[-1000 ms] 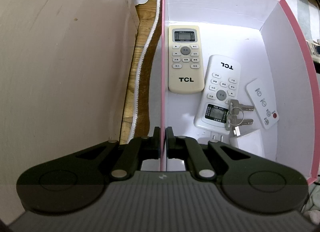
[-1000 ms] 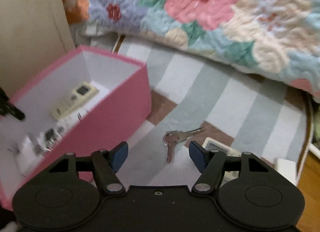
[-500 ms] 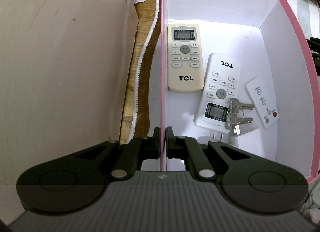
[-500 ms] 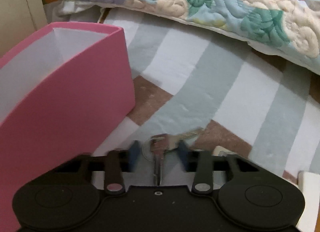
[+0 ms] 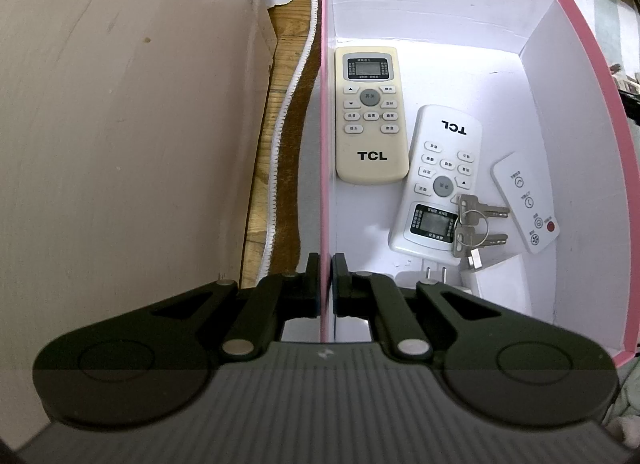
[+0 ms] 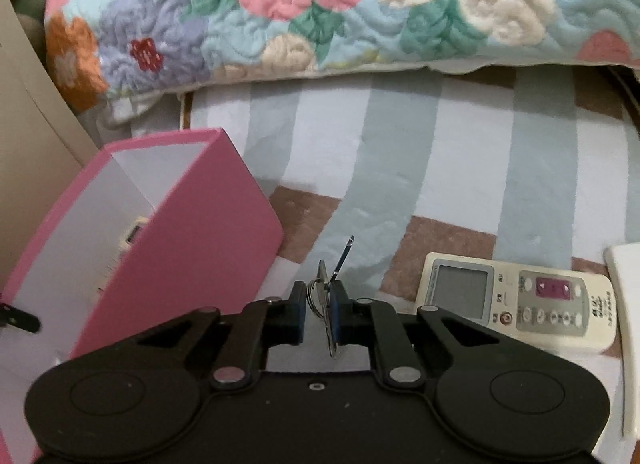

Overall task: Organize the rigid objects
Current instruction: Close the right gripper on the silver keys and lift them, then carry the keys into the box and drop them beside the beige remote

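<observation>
You're likely in a home bedroom: a floral quilt (image 6: pixel 320 4) lies over a striped bedsheet (image 6: pixel 460 152), with household remotes (image 5: pixel 370 116) boxed nearby.

One pink box (image 5: pixel 592 112), four remote controls, three inside it (image 5: pixel 370 116) and one outside, two key bunches (image 5: pixel 476 224), one white charger (image 5: pixel 492 284)

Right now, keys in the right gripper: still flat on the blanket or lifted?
Lifted. The keys stand on edge, pinched in the right gripper, whose jaws just closed; one blade points up off the blanket.
</observation>
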The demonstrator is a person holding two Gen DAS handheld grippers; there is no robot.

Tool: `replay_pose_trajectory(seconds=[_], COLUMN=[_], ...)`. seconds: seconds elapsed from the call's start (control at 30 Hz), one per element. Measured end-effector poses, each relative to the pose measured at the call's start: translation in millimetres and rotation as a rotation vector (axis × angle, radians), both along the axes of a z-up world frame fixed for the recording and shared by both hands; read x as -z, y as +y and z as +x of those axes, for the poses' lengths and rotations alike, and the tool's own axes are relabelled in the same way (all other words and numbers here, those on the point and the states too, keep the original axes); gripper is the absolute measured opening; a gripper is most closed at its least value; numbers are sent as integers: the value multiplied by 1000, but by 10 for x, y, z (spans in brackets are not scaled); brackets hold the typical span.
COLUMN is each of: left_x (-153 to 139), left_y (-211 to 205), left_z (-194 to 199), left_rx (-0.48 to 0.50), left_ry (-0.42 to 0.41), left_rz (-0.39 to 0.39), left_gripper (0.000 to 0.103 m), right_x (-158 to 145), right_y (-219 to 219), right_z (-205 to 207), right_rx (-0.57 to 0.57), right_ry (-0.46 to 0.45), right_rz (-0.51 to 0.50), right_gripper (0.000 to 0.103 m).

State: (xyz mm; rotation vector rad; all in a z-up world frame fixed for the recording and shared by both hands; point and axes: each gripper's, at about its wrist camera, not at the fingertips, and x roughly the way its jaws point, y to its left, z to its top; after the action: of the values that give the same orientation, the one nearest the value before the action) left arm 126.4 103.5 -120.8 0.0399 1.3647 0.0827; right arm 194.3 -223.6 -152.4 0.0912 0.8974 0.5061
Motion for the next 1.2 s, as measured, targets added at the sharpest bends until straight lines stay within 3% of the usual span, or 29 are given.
replay_pose_trajectory(seconds=[0.13, 0.3, 0.5, 0.6, 0.7, 0.9, 1.2], left_x=[-5, -42, -45, -51, -54, -53, -77], left_y=[6, 33, 5, 15, 18, 32, 36], left_z=[-2, 12, 11, 10, 23, 36, 52], left_rx=[6, 3, 9, 7, 8, -2, -5], left_ry=[8, 13, 7, 6, 11, 4, 3], left_rz=[-1, -10, 7, 1, 1, -7, -9], left_gripper=[4, 4, 4, 4, 4, 4, 4], right_x=[-272, -836, -1205, -1167, -1063, -598, -122], right_y=[0, 123, 502, 803, 1117, 1500, 1808], right_z=[-152, -219, -245, -180, -89, 289, 561], right_rx=[-7, -101, -199, -228, -241, -115, -34], right_ry=[-44, -94, -18, 85, 172, 380, 442], right_rz=[16, 33, 153, 215, 205, 212, 158], right_gripper=[15, 15, 16, 16, 16, 16, 13])
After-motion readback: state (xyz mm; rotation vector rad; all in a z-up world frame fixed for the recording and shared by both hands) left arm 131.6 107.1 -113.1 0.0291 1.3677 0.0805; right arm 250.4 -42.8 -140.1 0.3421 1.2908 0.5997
